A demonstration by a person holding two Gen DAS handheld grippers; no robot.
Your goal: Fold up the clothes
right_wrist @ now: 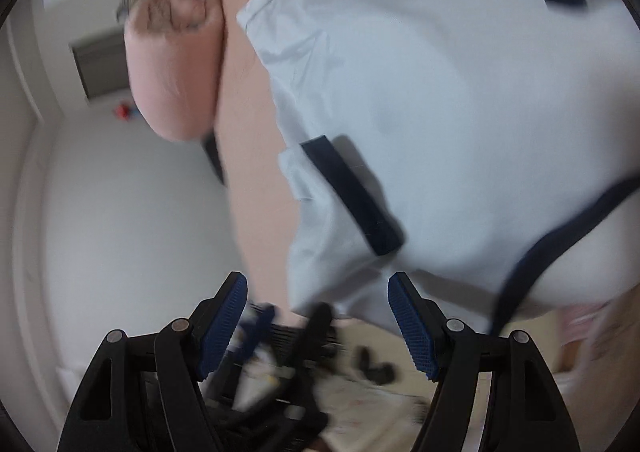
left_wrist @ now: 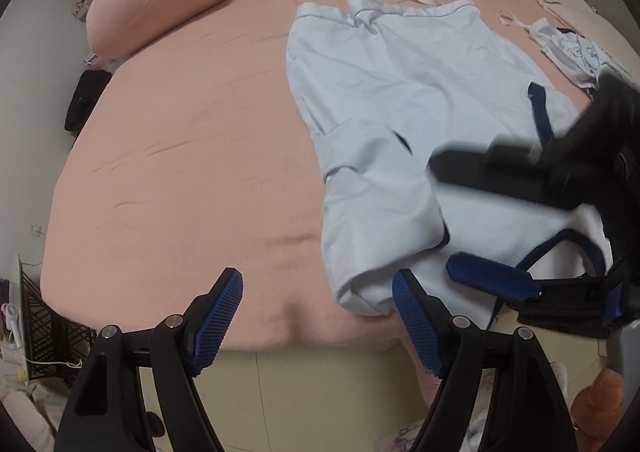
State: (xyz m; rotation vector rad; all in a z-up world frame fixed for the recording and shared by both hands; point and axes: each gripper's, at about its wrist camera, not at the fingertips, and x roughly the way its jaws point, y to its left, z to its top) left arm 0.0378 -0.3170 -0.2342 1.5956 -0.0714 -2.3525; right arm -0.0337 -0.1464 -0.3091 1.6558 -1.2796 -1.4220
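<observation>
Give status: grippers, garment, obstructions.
Left gripper open, empty, at the bed edge. Right gripper open, empty, over the light blue garment, which lies flat. Second garment far right, clear.

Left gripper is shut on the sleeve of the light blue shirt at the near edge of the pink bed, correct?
Not quite. The left gripper is open and holds nothing; in the left wrist view its jaws stand wide apart. The sleeve of the light blue shirt lies near the bed's near edge, beside the right-hand finger.
</observation>
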